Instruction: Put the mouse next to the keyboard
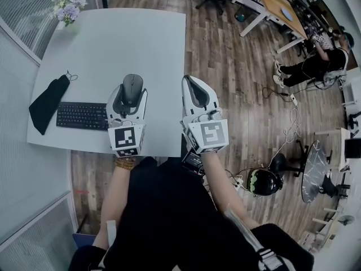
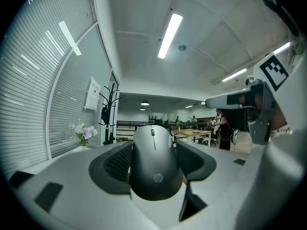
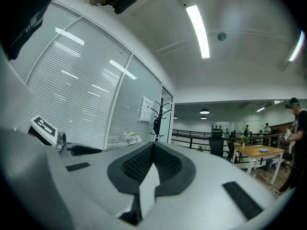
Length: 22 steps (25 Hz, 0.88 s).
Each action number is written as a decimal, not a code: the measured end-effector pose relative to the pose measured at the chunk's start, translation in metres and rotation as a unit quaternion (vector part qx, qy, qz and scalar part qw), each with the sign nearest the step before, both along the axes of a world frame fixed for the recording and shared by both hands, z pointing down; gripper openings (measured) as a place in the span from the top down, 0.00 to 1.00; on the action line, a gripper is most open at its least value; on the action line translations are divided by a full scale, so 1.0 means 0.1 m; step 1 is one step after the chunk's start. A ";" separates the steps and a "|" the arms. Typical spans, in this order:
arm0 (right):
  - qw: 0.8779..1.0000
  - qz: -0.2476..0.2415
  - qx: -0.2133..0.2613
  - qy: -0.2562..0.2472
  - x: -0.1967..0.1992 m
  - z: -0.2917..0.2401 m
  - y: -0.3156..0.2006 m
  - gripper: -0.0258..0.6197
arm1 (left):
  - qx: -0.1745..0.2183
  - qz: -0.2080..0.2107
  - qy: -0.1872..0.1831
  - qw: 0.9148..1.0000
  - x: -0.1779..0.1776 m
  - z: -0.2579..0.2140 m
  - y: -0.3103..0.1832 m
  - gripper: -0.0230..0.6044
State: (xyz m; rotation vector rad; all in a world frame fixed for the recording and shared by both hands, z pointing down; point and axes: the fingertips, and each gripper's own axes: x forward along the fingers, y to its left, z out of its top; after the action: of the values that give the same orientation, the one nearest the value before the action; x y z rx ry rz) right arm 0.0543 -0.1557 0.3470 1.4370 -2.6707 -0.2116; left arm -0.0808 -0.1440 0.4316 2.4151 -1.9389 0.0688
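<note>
A dark grey mouse (image 1: 132, 85) (image 2: 153, 162) sits between the black pads of my left gripper (image 1: 132, 95) (image 2: 152, 150), which is shut on its sides and holds it level over the white table (image 1: 130, 38). In the head view the mouse hangs just right of the black keyboard (image 1: 82, 116), near the table's front edge. My right gripper (image 1: 189, 81) (image 3: 153, 147) is held level at the table's right edge, its pads shut together with nothing between them.
A black pouch (image 1: 49, 103) lies left of the keyboard. A vase of flowers (image 1: 69, 9) stands at the table's far left corner. Right of the table is wooden floor with cables, a helmet (image 1: 264, 180), desks, and a seated person (image 1: 316, 61).
</note>
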 end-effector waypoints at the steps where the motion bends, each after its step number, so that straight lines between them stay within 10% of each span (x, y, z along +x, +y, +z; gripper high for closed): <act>1: 1.000 0.000 0.000 0.000 0.00 0.00 -0.01 0.96 | -0.004 0.000 0.000 1.000 -0.01 0.04 -0.01 0.50; 22: 1.000 -0.006 -0.022 -0.005 -0.03 0.14 -0.09 0.96 | -0.105 0.008 -0.021 0.994 0.07 1.01 -0.13 0.50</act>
State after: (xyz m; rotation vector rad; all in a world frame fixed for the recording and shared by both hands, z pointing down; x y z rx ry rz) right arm 0.0517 -0.1648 0.3605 1.4149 -2.6745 -0.1464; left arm -0.0735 -0.1568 0.5321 2.3112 -1.8252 0.3104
